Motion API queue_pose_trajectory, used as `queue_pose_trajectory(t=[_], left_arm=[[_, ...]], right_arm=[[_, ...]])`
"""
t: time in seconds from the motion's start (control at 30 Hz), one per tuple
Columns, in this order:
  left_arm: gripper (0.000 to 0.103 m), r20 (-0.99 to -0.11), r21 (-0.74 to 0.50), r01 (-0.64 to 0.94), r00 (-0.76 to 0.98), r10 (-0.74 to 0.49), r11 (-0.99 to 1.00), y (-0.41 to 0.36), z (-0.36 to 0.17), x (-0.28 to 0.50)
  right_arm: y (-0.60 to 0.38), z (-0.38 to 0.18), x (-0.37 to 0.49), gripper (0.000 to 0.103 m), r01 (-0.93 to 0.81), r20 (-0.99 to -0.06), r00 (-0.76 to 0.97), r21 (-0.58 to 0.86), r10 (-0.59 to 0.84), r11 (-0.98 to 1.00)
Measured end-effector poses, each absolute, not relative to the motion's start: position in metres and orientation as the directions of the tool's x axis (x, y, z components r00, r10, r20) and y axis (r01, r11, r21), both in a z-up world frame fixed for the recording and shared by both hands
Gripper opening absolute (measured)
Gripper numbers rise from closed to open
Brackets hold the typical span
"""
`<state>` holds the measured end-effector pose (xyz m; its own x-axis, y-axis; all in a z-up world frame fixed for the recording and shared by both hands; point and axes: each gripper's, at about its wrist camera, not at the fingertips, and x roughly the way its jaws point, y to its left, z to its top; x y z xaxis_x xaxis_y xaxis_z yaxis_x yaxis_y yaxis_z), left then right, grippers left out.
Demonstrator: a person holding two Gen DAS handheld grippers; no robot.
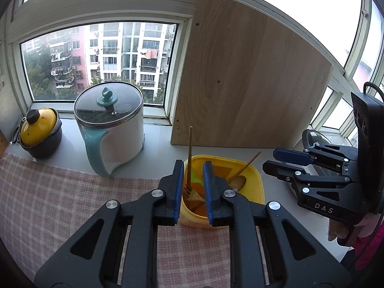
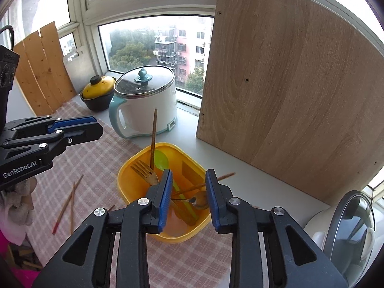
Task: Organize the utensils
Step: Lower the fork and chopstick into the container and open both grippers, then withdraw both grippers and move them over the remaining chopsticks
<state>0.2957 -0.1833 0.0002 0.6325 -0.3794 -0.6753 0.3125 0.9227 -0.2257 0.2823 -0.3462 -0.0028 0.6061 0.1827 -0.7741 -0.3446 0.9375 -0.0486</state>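
Right wrist view, right gripper (image 2: 189, 180) spread (empty), over yellow tub (image 2: 127, 175) of utensils.

Yellow tub (image 2: 165, 235), lime-green spoon (image 2: 161, 159), pink-white check cloth (image 2: 100, 158), white/teal pot (image 2: 146, 110), blue-padded black hand-held gripper (image 2: 189, 198).

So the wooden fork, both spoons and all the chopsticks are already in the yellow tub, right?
Not all. The right wrist view shows a pair of chopsticks lying on the checked cloth left of the yellow tub. The wooden fork and both spoons are inside.
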Motion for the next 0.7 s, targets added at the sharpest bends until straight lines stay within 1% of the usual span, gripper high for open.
queue_pose_trajectory(t=[0.07,0.13,0.2,0.37,0.4,0.43,0.47,0.53,0.7], left_arm=[[0.014,-0.672,-0.224,0.307,0.639,-0.375,0.925,-0.178,0.003,0.290],[0.014,-0.670,-0.222,0.301,0.644,-0.369,0.927,-0.172,0.005,0.285],[0.014,-0.667,-0.218,0.295,0.651,-0.363,0.930,-0.166,0.006,0.278],[0.015,-0.668,-0.205,0.271,0.664,-0.337,0.940,-0.147,0.006,0.262],[0.019,-0.668,-0.202,0.265,0.667,-0.330,0.943,-0.142,0.005,0.259],[0.027,-0.669,-0.198,0.257,0.670,-0.322,0.946,-0.137,0.003,0.255],[0.029,-0.670,-0.194,0.251,0.672,-0.315,0.948,-0.131,0.002,0.251],[0.030,-0.676,-0.185,0.236,0.674,-0.297,0.954,-0.120,-0.002,0.244],[0.030,-0.710,-0.172,0.173,0.661,-0.243,0.970,-0.086,-0.021,0.229]], right_arm=[[-0.345,0.000,0.277,0.028,-0.344,-0.769,0.612,-0.050,0.184,0.937],[-0.343,0.003,0.271,0.039,-0.345,-0.764,0.618,-0.054,0.183,0.937],[-0.340,0.006,0.265,0.044,-0.346,-0.755,0.628,-0.056,0.187,0.937],[-0.332,0.009,0.248,0.044,-0.366,-0.747,0.630,-0.045,0.213,0.929],[-0.329,0.008,0.245,0.046,-0.374,-0.748,0.626,-0.039,0.221,0.927],[-0.327,0.007,0.243,0.050,-0.382,-0.749,0.621,-0.033,0.230,0.924],[-0.324,0.006,0.240,0.052,-0.392,-0.749,0.616,-0.024,0.243,0.920],[-0.319,0.003,0.233,0.056,-0.414,-0.745,0.610,-0.011,0.269,0.910],[-0.302,-0.013,0.220,0.056,-0.464,-0.754,0.583,-0.002,0.303,0.886]])
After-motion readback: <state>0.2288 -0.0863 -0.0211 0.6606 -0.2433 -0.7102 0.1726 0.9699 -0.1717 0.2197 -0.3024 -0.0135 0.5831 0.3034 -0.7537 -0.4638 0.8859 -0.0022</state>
